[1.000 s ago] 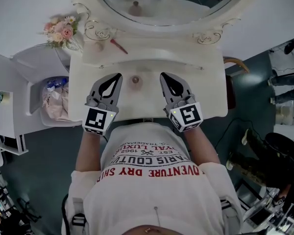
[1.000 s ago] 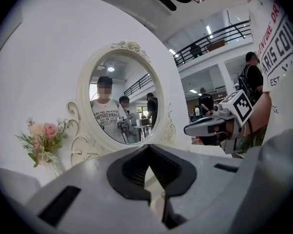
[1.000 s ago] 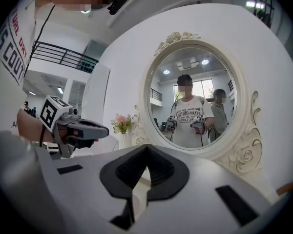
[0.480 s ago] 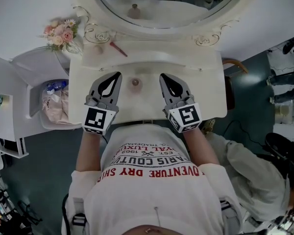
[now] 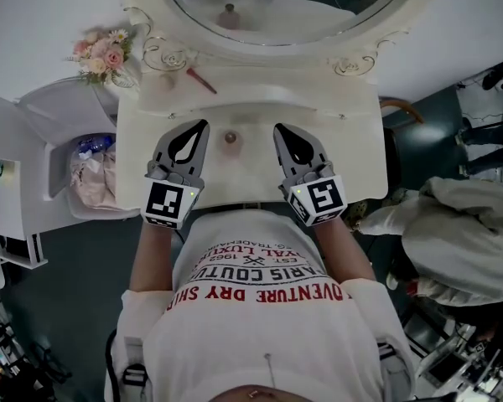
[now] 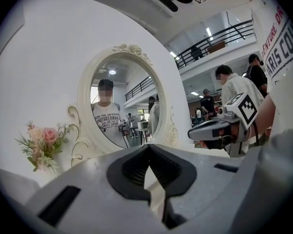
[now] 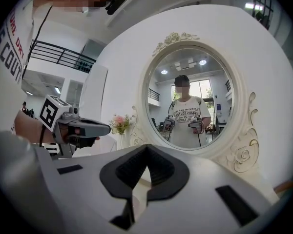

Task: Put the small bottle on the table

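The small bottle (image 5: pixel 230 138) stands upright on the cream dressing table (image 5: pixel 352 157), seen from above as a small round brownish cap. It sits between my two grippers, touching neither. My left gripper (image 5: pixel 203 127) lies to its left and my right gripper (image 5: pixel 278 130) to its right, both pointing at the mirror with jaws shut and nothing in them. In the left gripper view my left gripper (image 6: pixel 147 147) points at the oval mirror (image 6: pixel 122 106), with the right gripper (image 6: pixel 191 132) beside it. The bottle is hidden in both gripper views.
A pink flower bunch (image 5: pixel 105 51) and a red stick-like item (image 5: pixel 203 80) lie at the table's back left. A white bin (image 5: pixel 90 172) with bags stands left of the table. A person in white (image 5: pixel 457 229) bends over at the right.
Both grippers and the bottle have stayed where they were. The person in white at the right has moved further into view and bent over.
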{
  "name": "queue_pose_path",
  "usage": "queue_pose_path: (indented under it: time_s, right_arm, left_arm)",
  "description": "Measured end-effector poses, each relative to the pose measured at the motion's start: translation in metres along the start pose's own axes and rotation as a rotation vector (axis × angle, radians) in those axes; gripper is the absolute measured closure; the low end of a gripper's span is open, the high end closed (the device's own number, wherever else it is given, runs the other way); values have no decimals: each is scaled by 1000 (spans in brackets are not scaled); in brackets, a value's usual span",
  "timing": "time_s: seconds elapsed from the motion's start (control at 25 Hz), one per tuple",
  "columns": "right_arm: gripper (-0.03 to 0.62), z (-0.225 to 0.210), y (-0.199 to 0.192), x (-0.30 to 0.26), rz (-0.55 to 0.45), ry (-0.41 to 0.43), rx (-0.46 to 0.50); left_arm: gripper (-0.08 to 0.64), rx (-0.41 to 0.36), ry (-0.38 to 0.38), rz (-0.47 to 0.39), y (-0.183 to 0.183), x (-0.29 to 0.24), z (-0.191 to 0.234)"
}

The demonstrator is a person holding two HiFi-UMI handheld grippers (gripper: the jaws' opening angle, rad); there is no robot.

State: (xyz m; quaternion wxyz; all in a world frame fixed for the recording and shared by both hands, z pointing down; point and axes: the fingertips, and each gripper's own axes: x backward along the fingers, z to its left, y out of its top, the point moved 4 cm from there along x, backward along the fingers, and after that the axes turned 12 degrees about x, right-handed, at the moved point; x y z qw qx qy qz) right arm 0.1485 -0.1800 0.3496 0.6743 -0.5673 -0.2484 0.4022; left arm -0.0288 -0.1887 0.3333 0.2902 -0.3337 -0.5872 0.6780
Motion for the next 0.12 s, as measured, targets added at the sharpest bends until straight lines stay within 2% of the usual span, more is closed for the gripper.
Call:
queue_pose_path:
  time_s: [0.12]
  right_arm:
    - [594,-1,0,-1,0,0,6]
  left_arm:
    - [554,1,1,0,-1,-1,0]
